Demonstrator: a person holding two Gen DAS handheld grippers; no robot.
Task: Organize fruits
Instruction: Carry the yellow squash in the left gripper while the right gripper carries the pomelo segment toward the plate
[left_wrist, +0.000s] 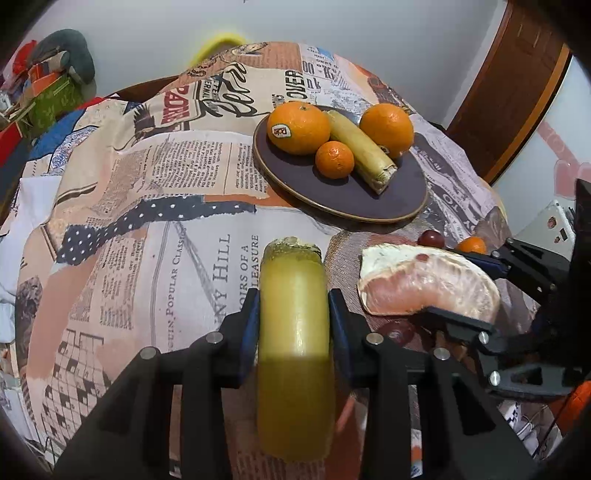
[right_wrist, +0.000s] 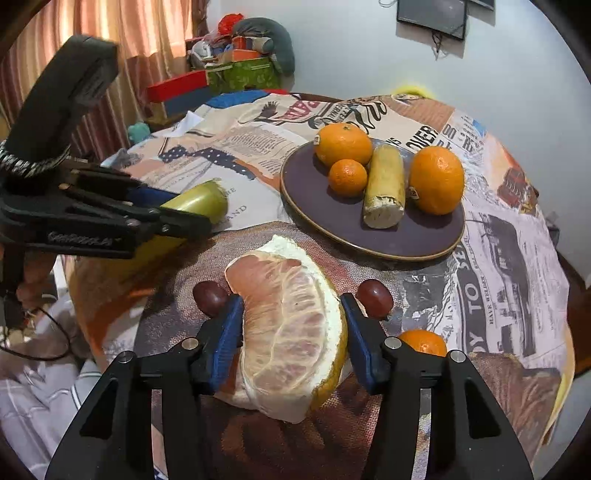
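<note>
My left gripper (left_wrist: 293, 314) is shut on a yellow-green sugarcane piece (left_wrist: 293, 332), held above the tablecloth; it also shows in the right wrist view (right_wrist: 195, 201). My right gripper (right_wrist: 291, 317) is shut on a peeled pomelo wedge (right_wrist: 288, 332), which also shows in the left wrist view (left_wrist: 428, 284). A dark purple plate (left_wrist: 388, 199) (right_wrist: 417, 236) holds two large oranges (left_wrist: 298, 127) (left_wrist: 386, 129), a small mandarin (left_wrist: 334, 159) and another sugarcane piece (left_wrist: 364, 151).
Two dark grapes (right_wrist: 210, 297) (right_wrist: 375, 297) and a small mandarin (right_wrist: 423, 341) lie on the cloth beside the right gripper. The round table has a newspaper-print cloth (left_wrist: 147, 184). Boxes and clutter (right_wrist: 236, 62) stand beyond the far edge.
</note>
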